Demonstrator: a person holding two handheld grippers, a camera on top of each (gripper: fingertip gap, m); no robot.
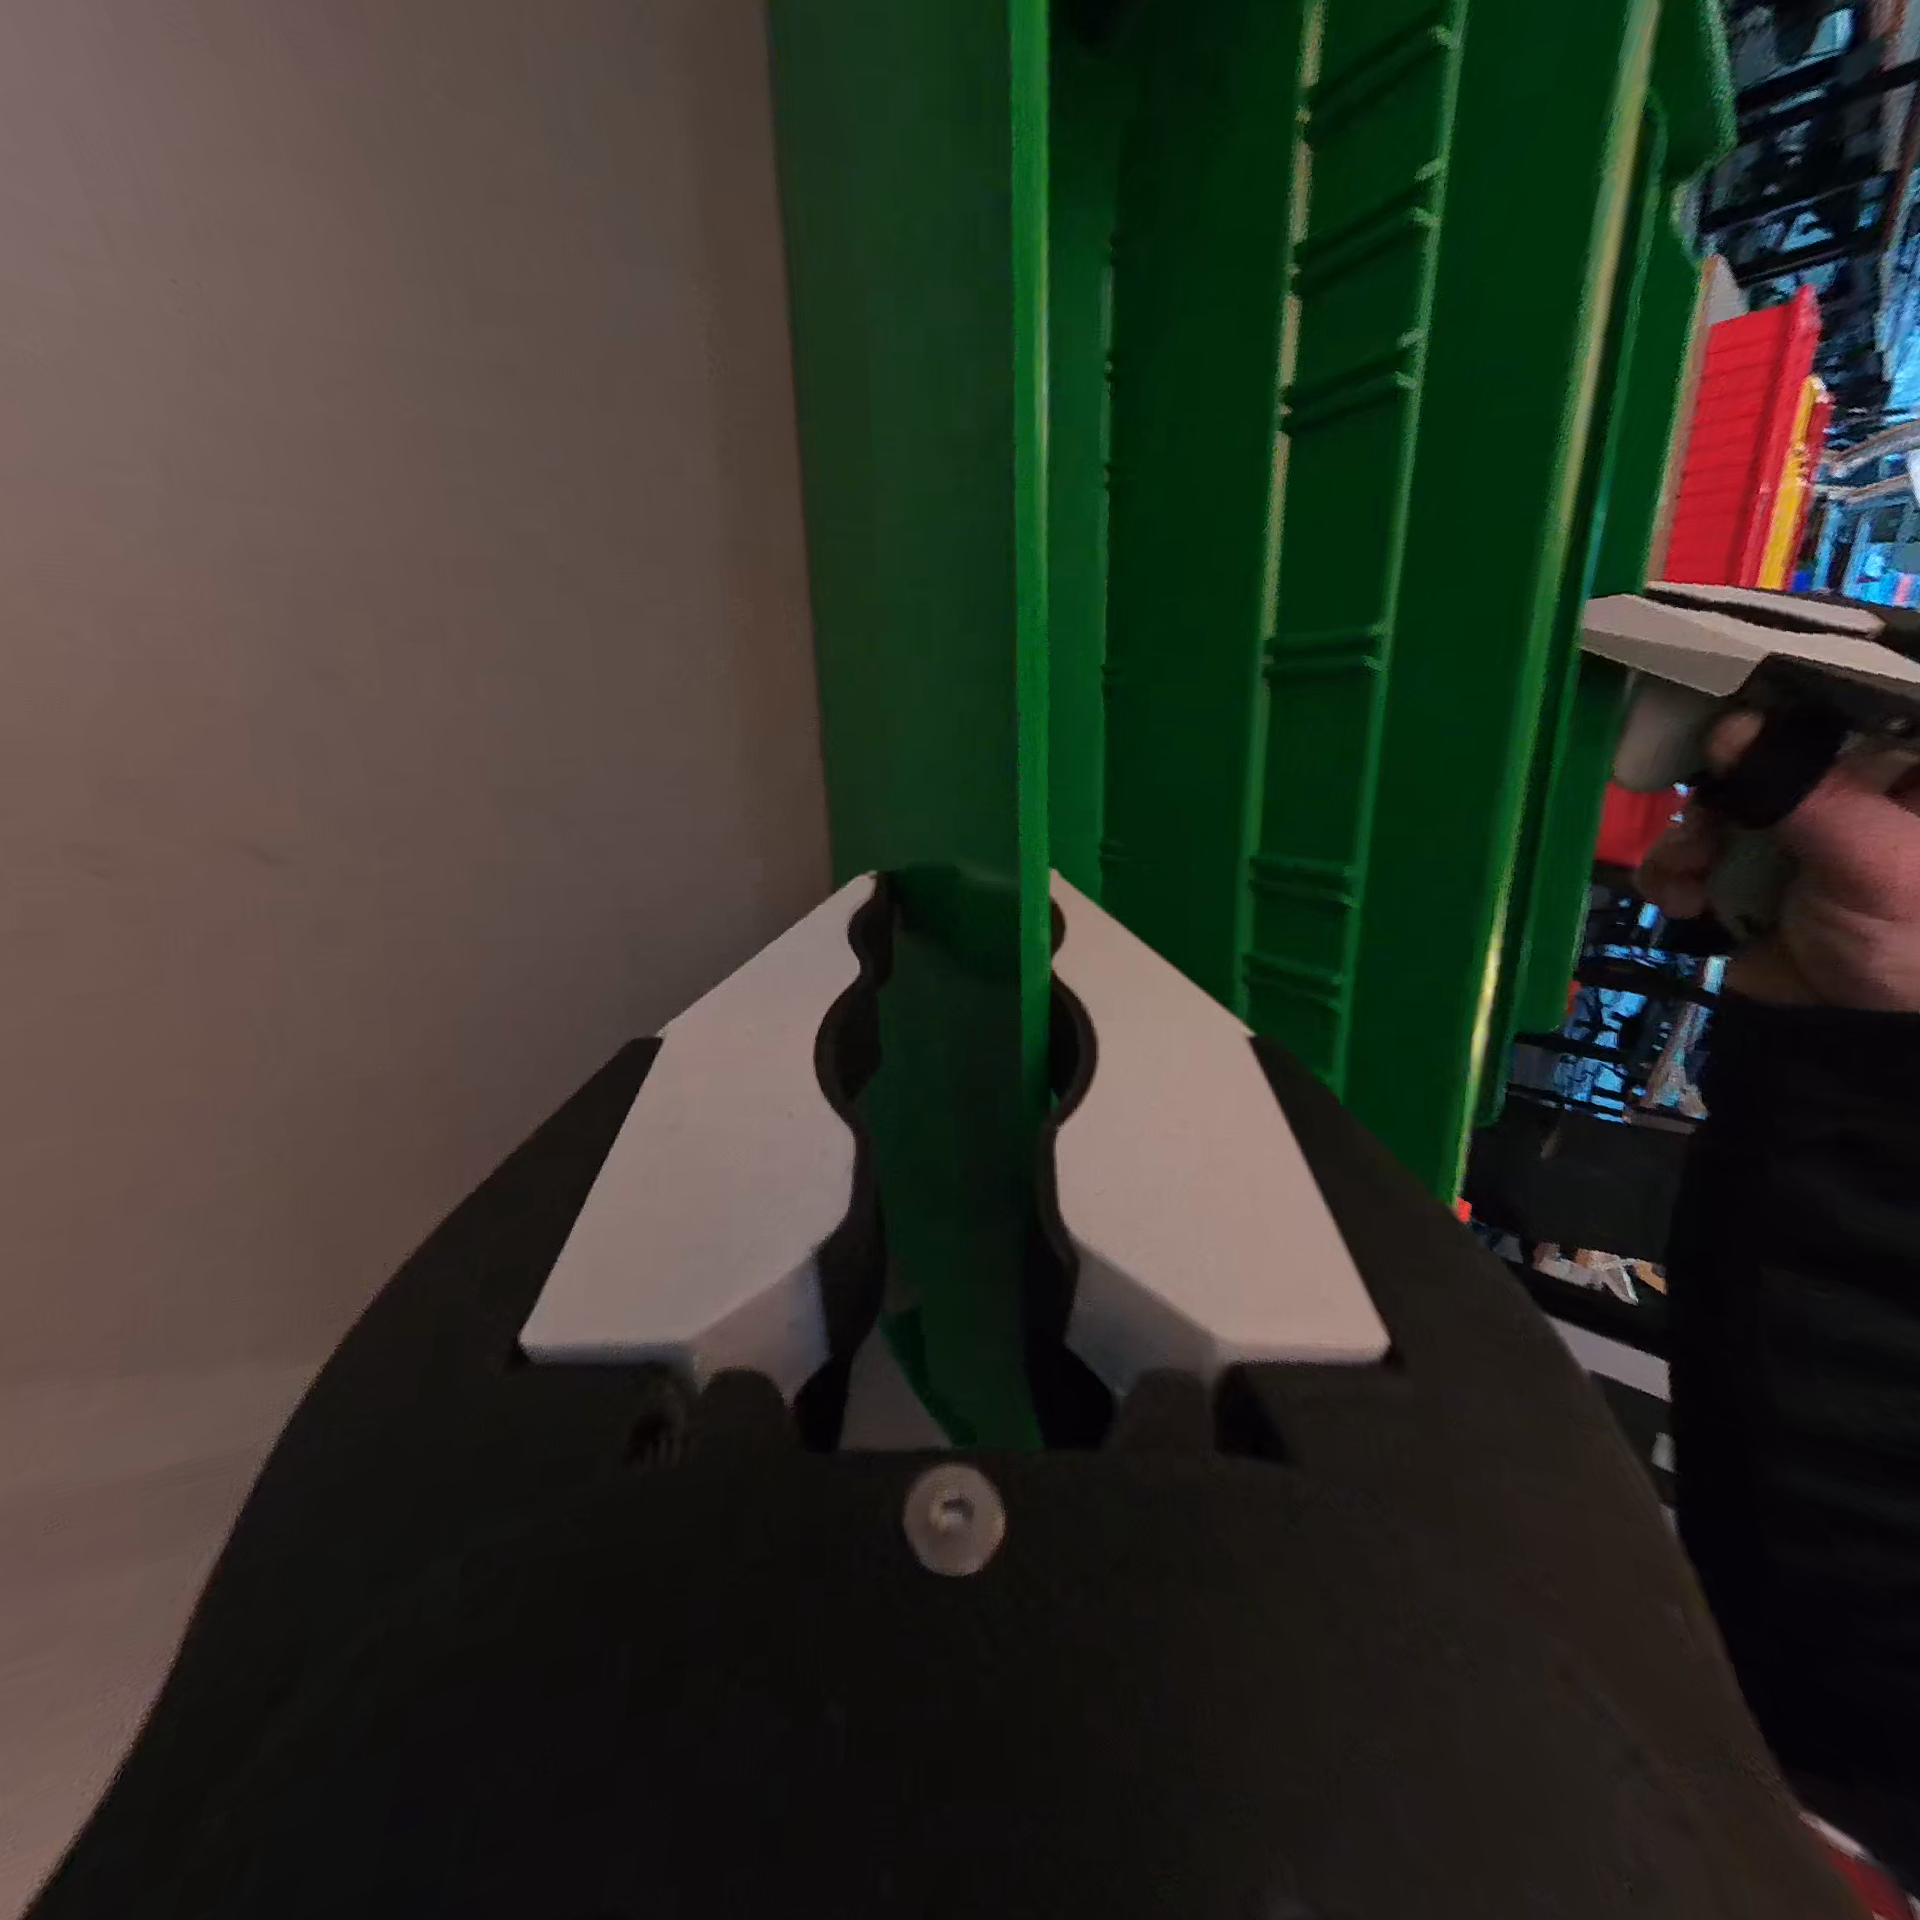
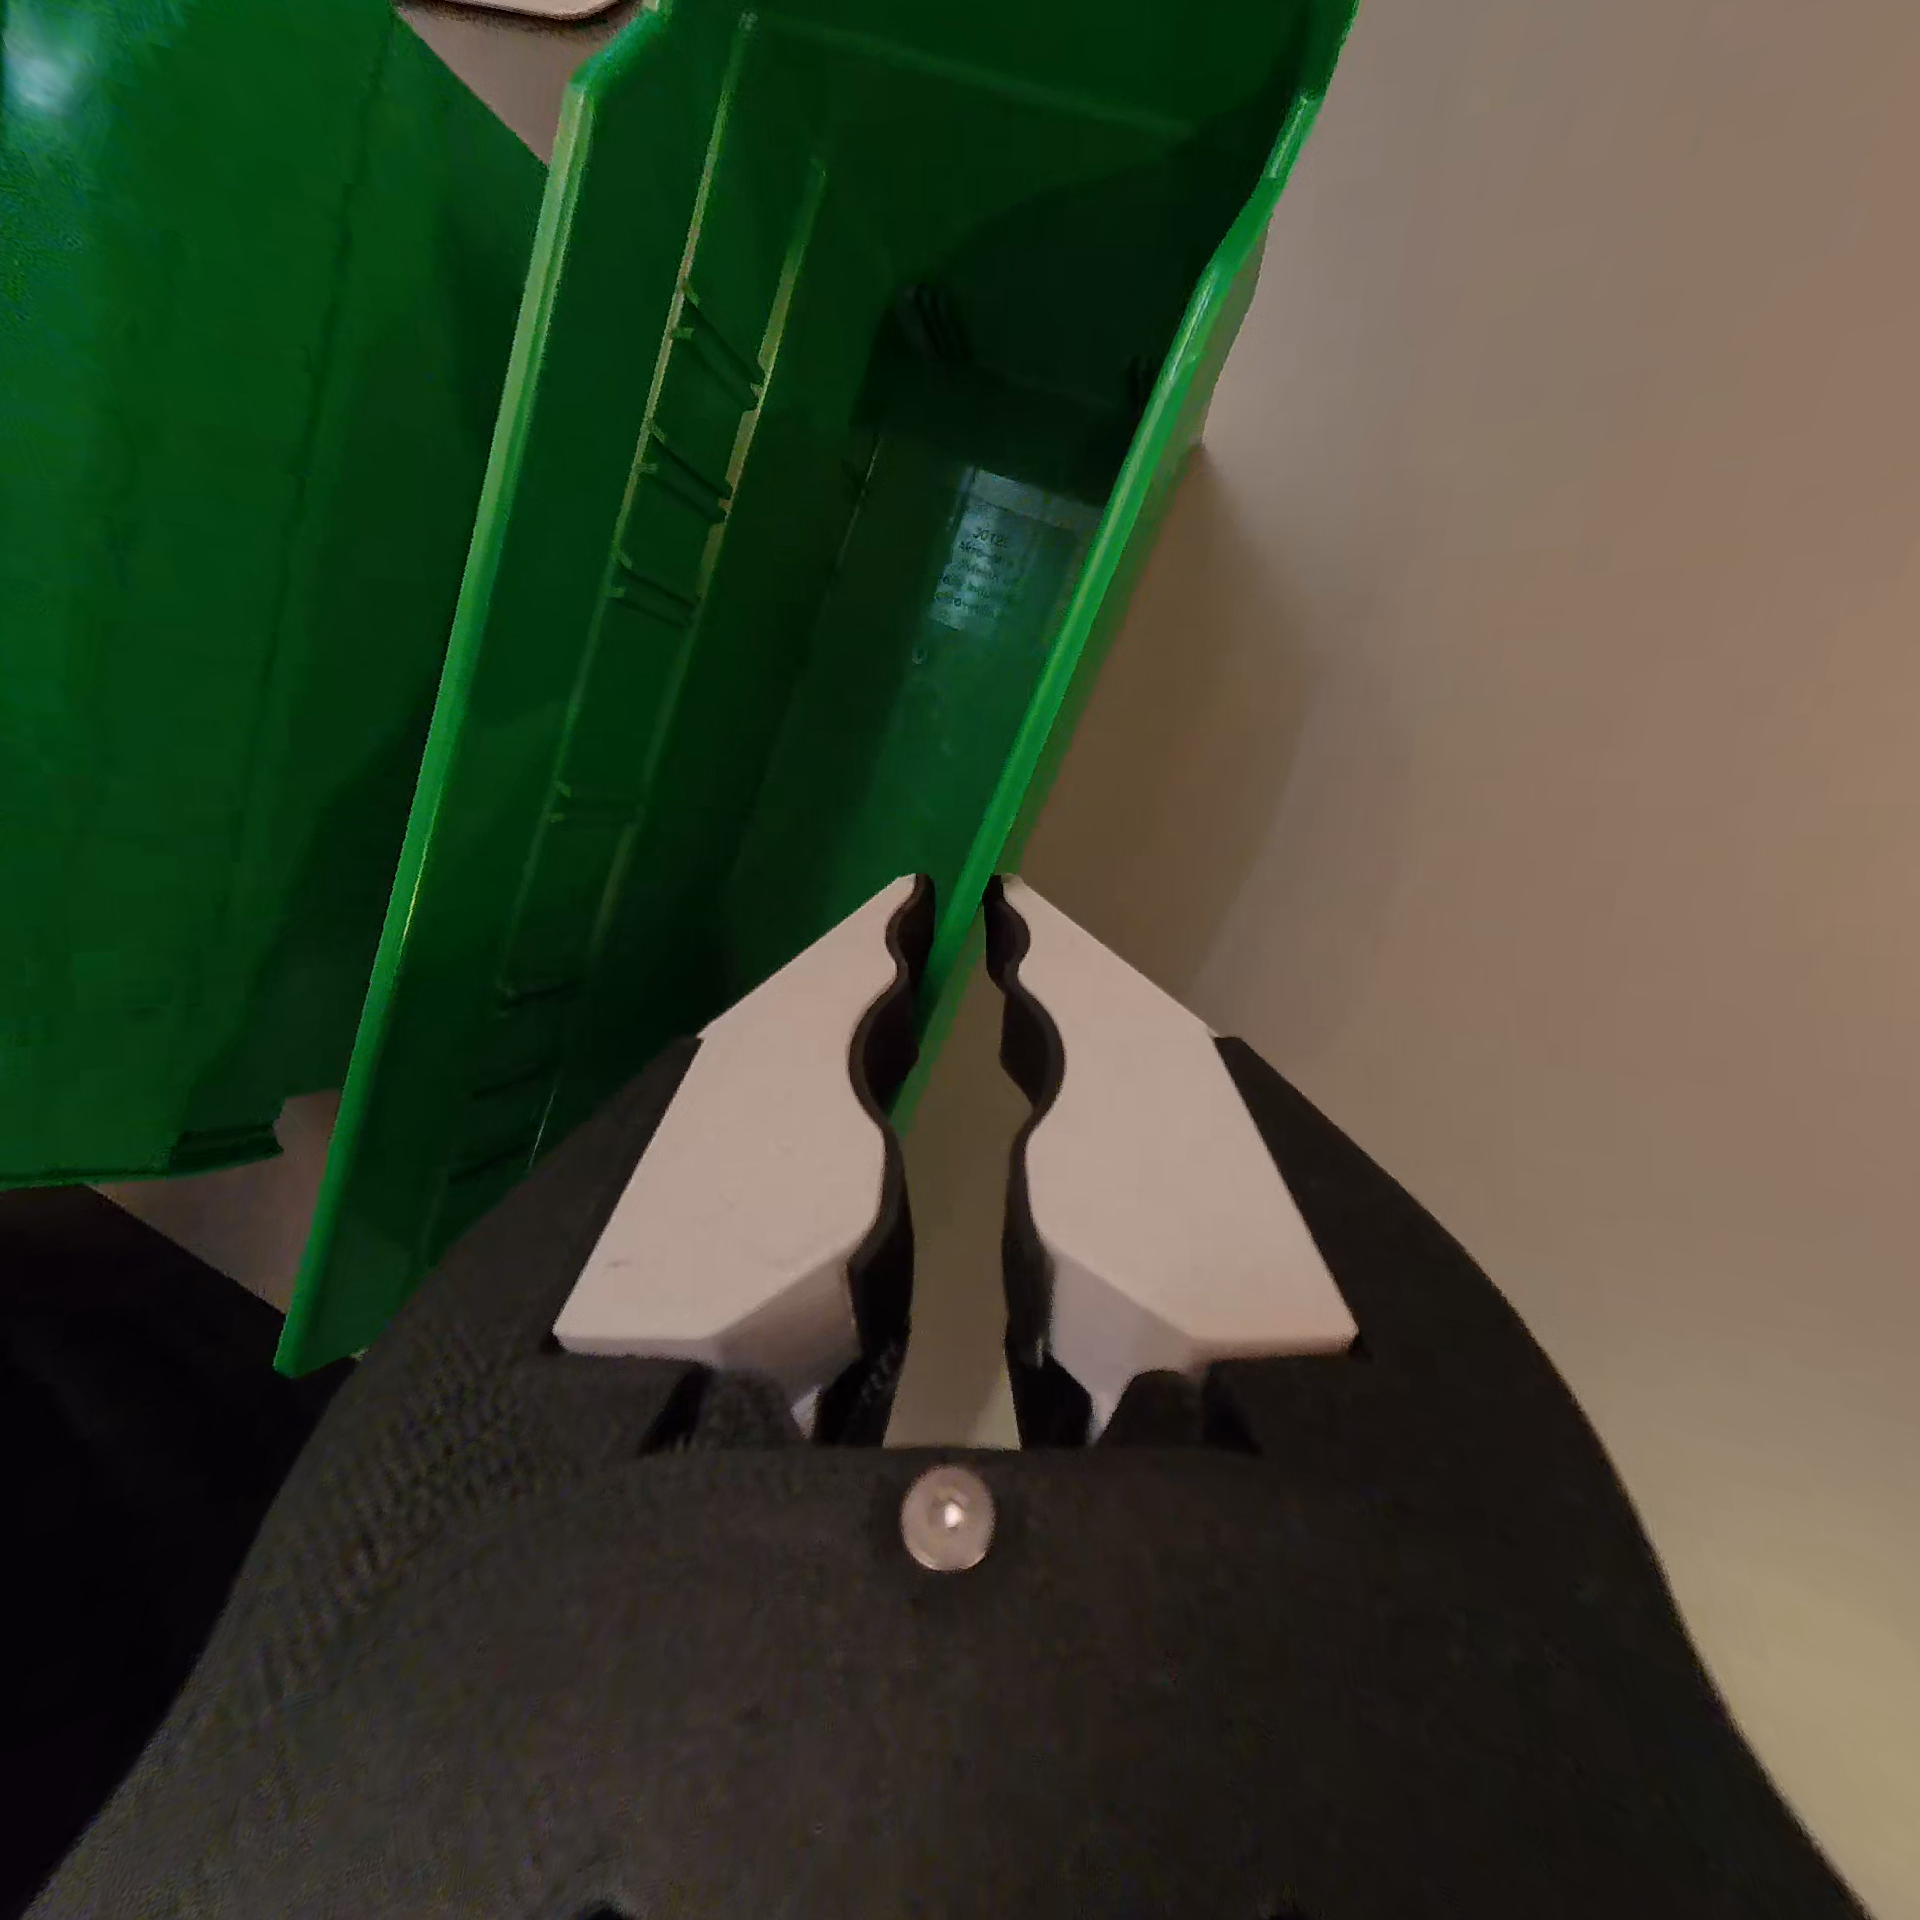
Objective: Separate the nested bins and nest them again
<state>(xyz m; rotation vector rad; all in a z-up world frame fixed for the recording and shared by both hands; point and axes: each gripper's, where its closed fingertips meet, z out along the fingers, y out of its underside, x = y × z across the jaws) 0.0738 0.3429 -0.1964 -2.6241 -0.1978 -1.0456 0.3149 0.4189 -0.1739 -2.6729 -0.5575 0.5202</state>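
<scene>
The left gripper (image 1: 961,894) is closed onto the wall of a green plastic bin (image 1: 914,520); the wall runs deep between its white fingers (image 1: 727,1143), with the black wavy pads pressed against it on both sides. That green bin rises upright from the tips toward the top of the left wrist view, its ribbed inner face and slotted ledges to the right of the pinched edge. Left of it lies a plain beige tabletop (image 1: 364,623). To the right, a person's hand (image 1: 1829,894) in a dark sleeve holds the other tool, of which only the white and black body shows at the frame edge. Far right behind it stand a red bin (image 1: 1745,457) and cluttered shelving, too blurred to make out.

The right gripper (image 2: 958,883) is nearly closed on the rim of a second green bin (image 2: 1039,727); the thin rim edge passes between the fingertips, touching the left pad, while a narrow gap shows on the right pad's side. The bin opens toward the camera, tilted, its far end resting on the beige surface. A pale label (image 2: 1003,566) sits on its inner floor, with print on it. To the left, just beside this bin, the first green bin's smooth outer wall fills the frame, the two no longer nested.
</scene>
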